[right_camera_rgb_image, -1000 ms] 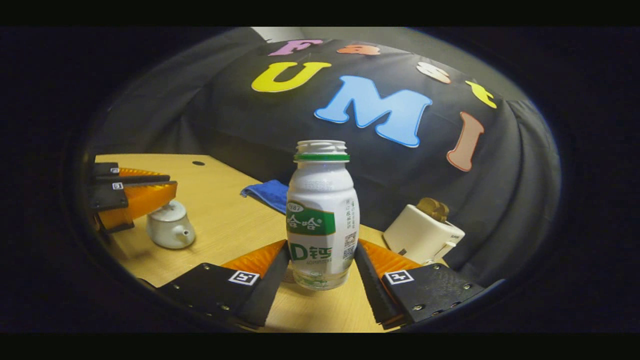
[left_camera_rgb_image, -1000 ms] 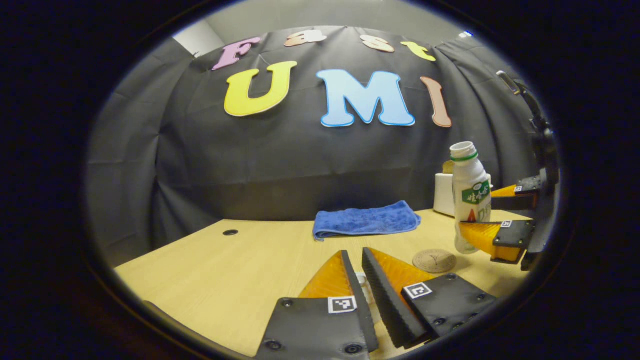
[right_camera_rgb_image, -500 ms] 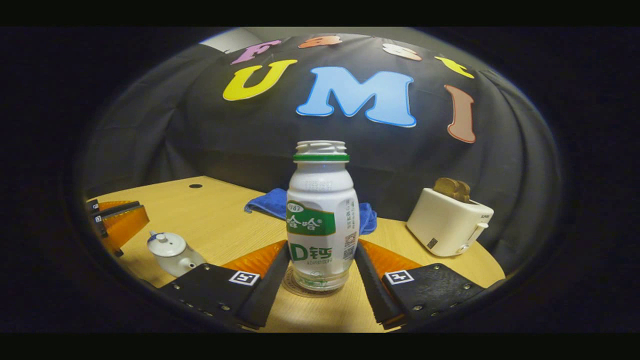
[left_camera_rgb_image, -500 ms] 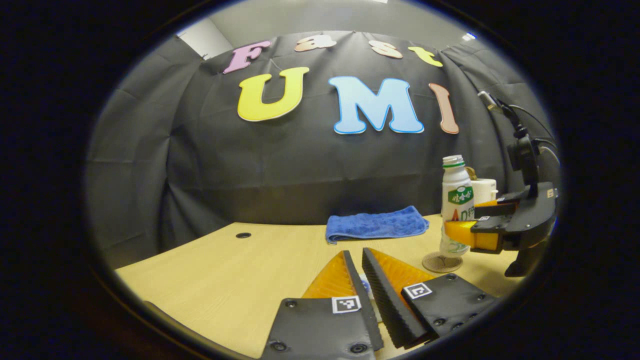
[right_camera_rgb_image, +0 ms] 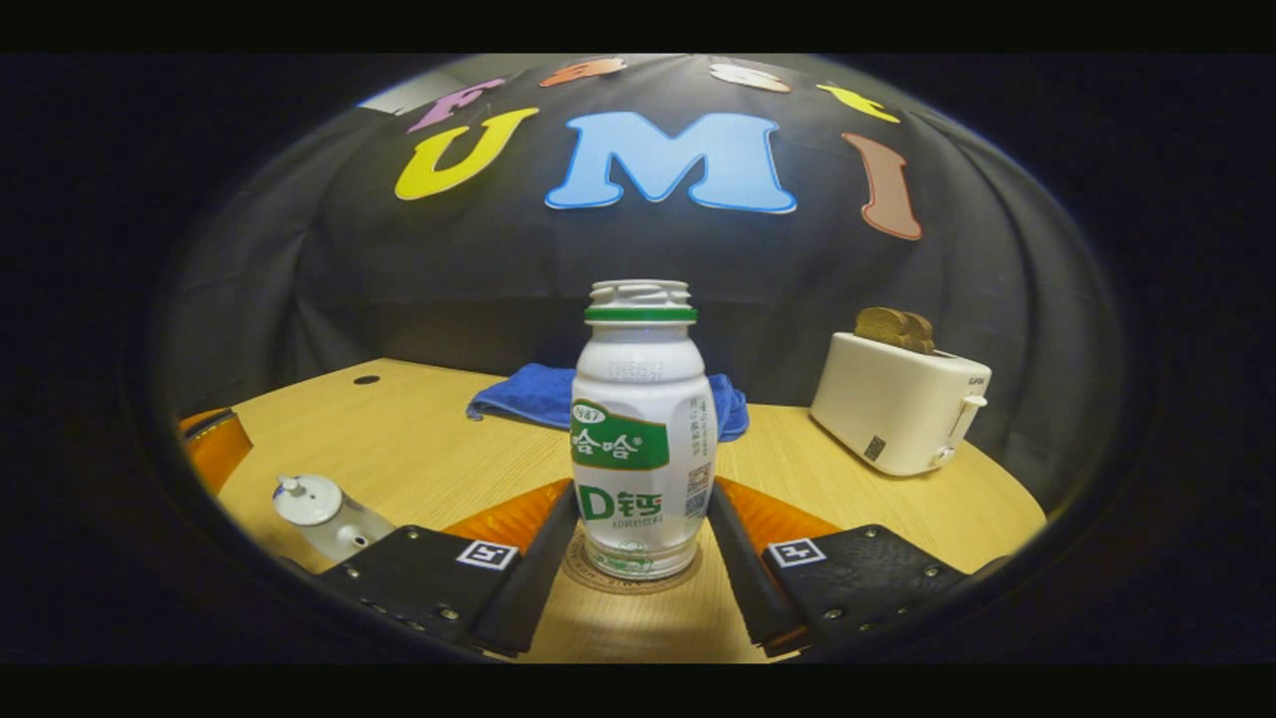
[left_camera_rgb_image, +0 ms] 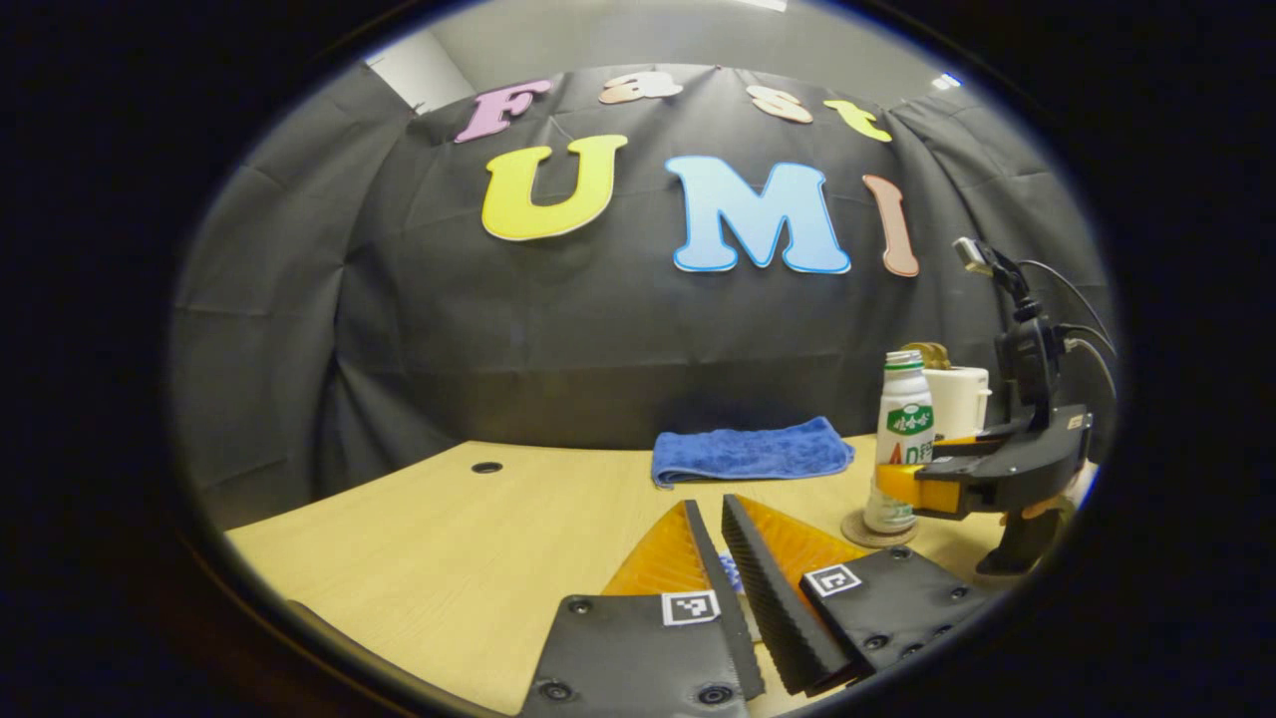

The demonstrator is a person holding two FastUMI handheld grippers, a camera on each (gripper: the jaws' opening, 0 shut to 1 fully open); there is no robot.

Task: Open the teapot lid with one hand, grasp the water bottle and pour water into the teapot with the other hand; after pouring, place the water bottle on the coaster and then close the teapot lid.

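The white water bottle, cap off, stands upright on the round coaster, and my right gripper is shut on its lower body. In the left gripper view the bottle and coaster sit at the right, with the right gripper around the bottle. The white teapot stands at the lower left with its lid on. A finger of my left gripper shows beyond it, apart from the pot. My left gripper has a narrow gap between its fingers, holding nothing.
A folded blue towel lies at the back of the wooden table. A white toaster holding toast stands at the back right. A small dark hole marks the tabletop on the left. A hand holds the right gripper.
The right gripper brought the bottle down onto the coaster. The left gripper drew back from the teapot, and the lid stayed on the pot.
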